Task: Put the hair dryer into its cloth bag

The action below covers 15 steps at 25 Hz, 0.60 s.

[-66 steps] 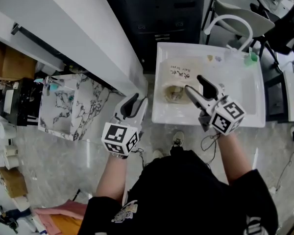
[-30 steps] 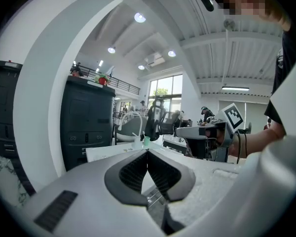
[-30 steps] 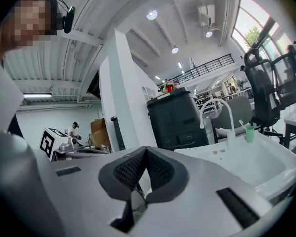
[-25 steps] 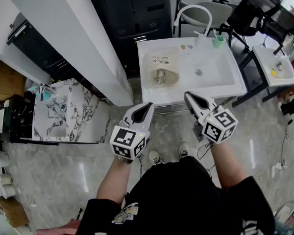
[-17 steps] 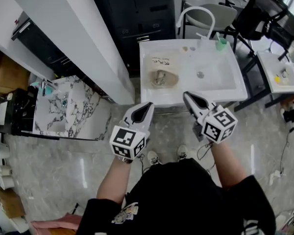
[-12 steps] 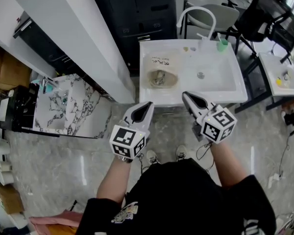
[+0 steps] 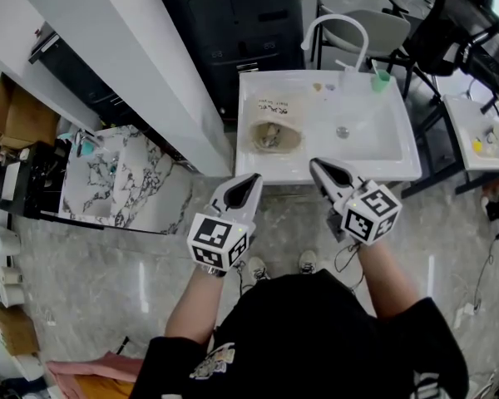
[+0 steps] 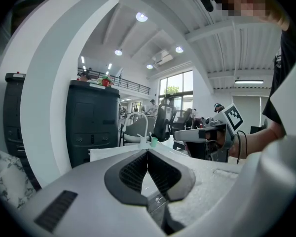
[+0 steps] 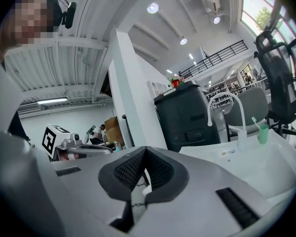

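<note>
Both claws are now off the white washbasin worktop (image 7: 378, 140). A couple of seconds back my right claw (image 7: 317, 165) was out over the basin, right beside the beige cloth bag (image 7: 270, 133). Now it hangs short of the worktop's near edge, above the grey floor. The left claw (image 7: 252, 179) sits level with it, a little apart. Over the last second the two have hardly shifted against the worktop.

Each claw is clenched on nothing. In both gripper views the ribbed pads meet with no gap and nothing sits between them.

The bag lies on the worktop ahead of the left claw's tips, and ahead and to the left of the right claw, well apart from both. Its mouth gapes upward, and something greyish shows inside. I take that for the hair dryer, though it is too small to be sure. No dryer lies loose anywhere on the worktop.

I read this as the loading done, or nearly so, with both claws pulled back. If the mouth still wants drawing shut, I must go forward again.
</note>
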### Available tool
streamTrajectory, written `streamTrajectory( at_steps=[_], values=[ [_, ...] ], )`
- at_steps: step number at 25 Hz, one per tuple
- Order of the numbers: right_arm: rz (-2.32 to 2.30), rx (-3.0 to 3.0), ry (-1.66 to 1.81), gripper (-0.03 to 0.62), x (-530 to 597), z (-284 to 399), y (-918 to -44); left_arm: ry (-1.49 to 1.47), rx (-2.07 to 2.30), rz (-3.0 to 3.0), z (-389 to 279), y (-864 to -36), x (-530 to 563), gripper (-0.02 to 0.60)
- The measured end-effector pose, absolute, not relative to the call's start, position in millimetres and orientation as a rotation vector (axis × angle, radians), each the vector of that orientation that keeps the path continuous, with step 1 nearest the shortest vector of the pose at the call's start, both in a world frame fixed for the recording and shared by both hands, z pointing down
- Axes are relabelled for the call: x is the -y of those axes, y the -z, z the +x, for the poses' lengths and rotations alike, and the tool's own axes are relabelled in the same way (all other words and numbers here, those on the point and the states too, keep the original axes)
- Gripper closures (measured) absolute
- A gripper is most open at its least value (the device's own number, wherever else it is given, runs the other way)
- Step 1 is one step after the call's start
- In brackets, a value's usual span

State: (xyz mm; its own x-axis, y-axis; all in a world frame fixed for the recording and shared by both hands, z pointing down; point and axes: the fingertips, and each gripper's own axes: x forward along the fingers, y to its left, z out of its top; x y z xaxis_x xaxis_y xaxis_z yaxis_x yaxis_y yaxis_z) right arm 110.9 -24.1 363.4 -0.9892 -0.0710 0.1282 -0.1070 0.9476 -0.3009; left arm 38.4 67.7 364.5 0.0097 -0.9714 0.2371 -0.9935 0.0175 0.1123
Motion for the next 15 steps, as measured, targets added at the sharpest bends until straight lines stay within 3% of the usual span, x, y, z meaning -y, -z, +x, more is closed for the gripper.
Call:
streamTrajectory(
  at_steps=[15],
  values=[
    [0.113,3.004,-0.474,0.597,27.1,108.4,-357.1,-0.129,2.05,2.045,38.7,-359.6,-60.0,0.578]
  ],
)
